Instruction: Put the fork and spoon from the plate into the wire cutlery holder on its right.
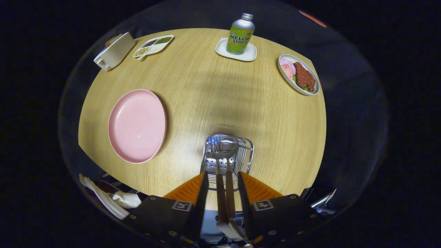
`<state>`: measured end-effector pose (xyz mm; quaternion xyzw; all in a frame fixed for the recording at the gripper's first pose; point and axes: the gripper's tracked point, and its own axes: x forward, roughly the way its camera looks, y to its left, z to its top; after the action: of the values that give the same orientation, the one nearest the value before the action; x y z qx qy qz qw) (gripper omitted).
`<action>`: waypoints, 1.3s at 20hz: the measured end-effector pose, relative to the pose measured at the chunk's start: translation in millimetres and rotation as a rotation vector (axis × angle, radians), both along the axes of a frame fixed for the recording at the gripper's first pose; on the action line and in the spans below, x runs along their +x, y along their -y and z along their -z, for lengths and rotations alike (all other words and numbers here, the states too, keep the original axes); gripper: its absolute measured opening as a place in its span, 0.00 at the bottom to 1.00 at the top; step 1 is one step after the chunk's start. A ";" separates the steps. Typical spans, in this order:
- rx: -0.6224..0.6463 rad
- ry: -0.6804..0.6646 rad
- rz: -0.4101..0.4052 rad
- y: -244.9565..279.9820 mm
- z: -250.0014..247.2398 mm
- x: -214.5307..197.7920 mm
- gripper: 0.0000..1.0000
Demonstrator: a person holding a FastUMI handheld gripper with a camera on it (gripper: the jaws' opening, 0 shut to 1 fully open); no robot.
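Task status: the pink plate (137, 125) is bare. The fork (216, 162) and spoon (228, 151) both lie between the fingers of the gripper (223, 193), handles toward the camera, heads over the wire cutlery holder (246, 153). The fingers stand apart, with a gap visible on each side of the two handles; no clamping contact shows. Whether the utensils already rest in the holder or are supported from below cannot be told; if they rest, the task is judged essentially complete, with only withdrawal left.

Clearances: the holder sits close to the near edge of the desk (206, 89), to the right of the plate and well apart from it. Open wood surface lies beyond the holder. The soda bottle (240, 34) on its coaster (250, 54), the dish of meat (298, 74), the divided snack tray (153, 46) and the toaster (114, 51) stand along the far rim, well clear.
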<state>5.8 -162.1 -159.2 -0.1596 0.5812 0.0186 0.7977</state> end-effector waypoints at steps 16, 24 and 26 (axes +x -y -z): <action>0.113 0.728 -0.003 -54.2 -174.8 65.0 1.00; 0.235 0.962 -0.036 -104.7 -199.4 69.6 0.99; 0.250 0.964 -0.046 -113.0 -195.9 66.9 1.00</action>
<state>72.7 -49.0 36.7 -0.0661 0.1360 0.0298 0.9881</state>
